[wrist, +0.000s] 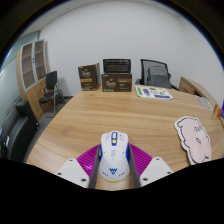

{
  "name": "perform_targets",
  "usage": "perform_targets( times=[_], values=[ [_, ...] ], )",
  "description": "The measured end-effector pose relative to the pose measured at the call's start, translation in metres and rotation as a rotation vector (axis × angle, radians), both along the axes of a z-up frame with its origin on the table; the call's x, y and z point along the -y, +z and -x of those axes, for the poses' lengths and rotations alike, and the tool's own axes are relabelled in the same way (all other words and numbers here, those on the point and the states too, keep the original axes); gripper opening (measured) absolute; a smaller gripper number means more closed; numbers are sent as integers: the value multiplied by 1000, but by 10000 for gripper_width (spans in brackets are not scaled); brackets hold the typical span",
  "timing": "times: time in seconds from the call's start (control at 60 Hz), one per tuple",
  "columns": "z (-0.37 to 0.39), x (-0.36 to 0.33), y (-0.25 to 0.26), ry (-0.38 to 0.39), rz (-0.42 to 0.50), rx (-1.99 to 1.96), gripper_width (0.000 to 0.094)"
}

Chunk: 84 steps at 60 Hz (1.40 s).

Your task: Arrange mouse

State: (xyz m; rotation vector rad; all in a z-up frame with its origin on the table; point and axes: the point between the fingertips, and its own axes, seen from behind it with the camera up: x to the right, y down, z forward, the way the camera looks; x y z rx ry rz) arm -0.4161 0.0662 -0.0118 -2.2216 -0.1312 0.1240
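Observation:
A white mouse [113, 156] with blue and yellow markings sits between my gripper's [113, 172] two fingers, its nose pointing away over the wooden table [120, 115]. The magenta pads [88, 158] press against both its sides. The mouse looks held just above or at the table's near edge; I cannot tell if it touches the surface.
A pink pig-shaped mat [195, 137] lies on the table to the right. A flat printed sheet [153, 92] lies further back. Brown boxes [117, 82] stand at the far end. Office chairs [154, 72] stand beyond, and another [52, 88] stands at the left.

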Motion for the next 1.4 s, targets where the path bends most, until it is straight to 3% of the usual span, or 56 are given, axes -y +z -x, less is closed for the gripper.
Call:
perform_targets(
  times=[0.167, 0.25, 0.417, 0.583, 0.833, 0.983, 1.083, 1.233, 1.317, 1.4],
  values=[
    [-2, 6, 0, -69, 51, -3, 385],
    [4, 13, 10, -103, 91, -30, 382],
    [-8, 23, 47, -124, 56, -24, 384],
    [-107, -3, 77, -177, -4, 25, 382],
    [-269, -57, 37, -200, 40, 51, 382],
    [-304, -66, 5, -187, 97, 43, 383],
    [-303, -69, 3, -173, 79, 1, 384],
    [-302, -67, 3, -167, 100, 2, 545],
    [-294, -58, 12, -162, 97, -23, 858],
    [-283, -43, 30, -167, 60, -30, 833]
  ],
)
